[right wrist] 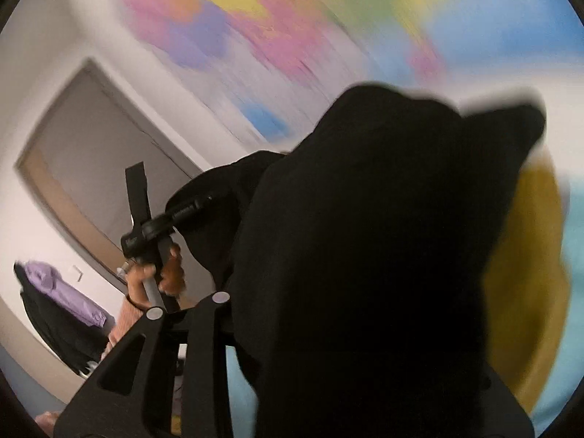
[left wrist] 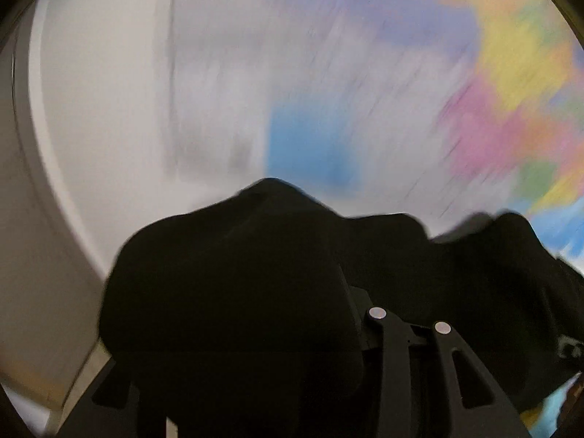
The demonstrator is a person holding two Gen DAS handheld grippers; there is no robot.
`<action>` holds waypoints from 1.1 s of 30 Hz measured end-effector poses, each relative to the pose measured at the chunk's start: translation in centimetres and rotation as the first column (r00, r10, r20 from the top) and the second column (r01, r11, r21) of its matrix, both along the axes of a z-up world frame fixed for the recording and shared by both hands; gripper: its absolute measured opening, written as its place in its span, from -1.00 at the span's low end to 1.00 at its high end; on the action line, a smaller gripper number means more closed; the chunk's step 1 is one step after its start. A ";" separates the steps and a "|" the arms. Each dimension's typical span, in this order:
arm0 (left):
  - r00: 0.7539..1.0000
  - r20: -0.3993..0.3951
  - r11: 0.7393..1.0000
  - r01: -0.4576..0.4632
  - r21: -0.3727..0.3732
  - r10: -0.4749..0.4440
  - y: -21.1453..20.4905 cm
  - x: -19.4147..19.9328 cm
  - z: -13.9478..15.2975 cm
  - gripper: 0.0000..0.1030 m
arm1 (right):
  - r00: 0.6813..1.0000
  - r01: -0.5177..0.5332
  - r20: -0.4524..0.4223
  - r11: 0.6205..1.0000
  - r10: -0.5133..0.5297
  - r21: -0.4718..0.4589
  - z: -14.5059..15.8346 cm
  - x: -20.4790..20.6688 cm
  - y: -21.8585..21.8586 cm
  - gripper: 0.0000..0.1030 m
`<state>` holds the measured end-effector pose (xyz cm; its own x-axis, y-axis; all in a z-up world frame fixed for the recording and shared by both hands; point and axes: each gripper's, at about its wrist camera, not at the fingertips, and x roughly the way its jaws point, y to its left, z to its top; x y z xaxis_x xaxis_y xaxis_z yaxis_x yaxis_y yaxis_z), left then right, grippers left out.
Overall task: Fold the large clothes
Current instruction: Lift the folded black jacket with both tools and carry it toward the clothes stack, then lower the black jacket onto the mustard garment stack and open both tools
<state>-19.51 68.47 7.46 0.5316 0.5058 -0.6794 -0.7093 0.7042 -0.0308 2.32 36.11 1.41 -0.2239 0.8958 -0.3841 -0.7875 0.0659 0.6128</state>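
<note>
One black garment point(left wrist: 233, 284) hangs bunched between two handheld claws, lifted clear of any surface in view, with a pastel-painted wall point(left wrist: 511, 73) streaked by motion blur behind it. The fabric drapes over the left claw point(left wrist: 328, 292) and hides its fingertips, so how far its jaws stand apart cannot be told, though cloth appears gathered there. The right claw point(right wrist: 310, 273) is likewise buried under a heavy fold of the same garment; its opening cannot be read either. Beside the garment in the right wrist view, a person's hand point(right wrist: 153, 277) grips the handle of the left tool. A mustard-yellow cloth point(right wrist: 525, 273) shows just beyond the garment's far edge, and a door point(right wrist: 95, 168) stands to the garment's other side, with a purple-and-black bundle point(right wrist: 62, 303) lower down by the wall. The step in hand looks like carrying or shaking out the garment before laying it flat. The next move likely calls for spreading both claws apart to stretch the cloth, then lowering it evenly.
</note>
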 end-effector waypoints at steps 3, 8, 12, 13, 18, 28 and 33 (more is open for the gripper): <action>0.999 0.013 0.997 -0.035 -0.068 0.036 1.6 -1.7 -3.4 -0.11 | 0.998 0.003 -0.056 0.999 -0.001 0.038 -1.0 0.9 -2.3 -0.13; 0.996 0.075 0.995 -0.034 -0.097 0.042 2.1 -3.7 -3.1 0.17 | 0.995 0.096 0.009 0.989 -0.098 0.108 1.2 1.8 -7.7 0.56; 0.996 0.083 1.000 -0.023 -0.017 0.024 0.6 -4.0 -1.9 0.54 | 0.985 0.120 -0.139 0.986 -0.103 0.117 0.7 5.0 -8.5 0.43; 0.996 0.082 1.000 -0.015 -0.015 0.016 0.4 -3.5 -2.0 0.56 | 0.985 0.093 -0.152 0.991 -0.078 0.093 0.4 5.5 -7.9 0.32; 0.999 0.050 0.999 -0.018 -0.051 0.020 0.3 -3.0 -3.5 0.55 | 0.995 0.006 -0.099 0.998 0.000 0.065 -0.1 3.3 -6.8 -0.75; 0.994 0.111 0.995 0.005 -0.105 0.007 0.3 -2.5 -4.6 0.21 | 0.995 0.098 -0.038 0.991 -0.095 0.089 0.7 3.2 -12.3 -0.86; 0.996 0.059 0.996 -0.062 -0.058 0.066 0.2 -3.6 -5.1 0.60 | 0.986 0.159 0.045 0.987 -0.159 -0.007 0.7 3.2 -13.1 -0.30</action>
<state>-23.09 68.65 2.33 0.5402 0.5021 -0.6754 -0.7487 0.6532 -0.1132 5.54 23.04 2.14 -0.0615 0.9144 -0.4001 -0.7927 0.1989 0.5763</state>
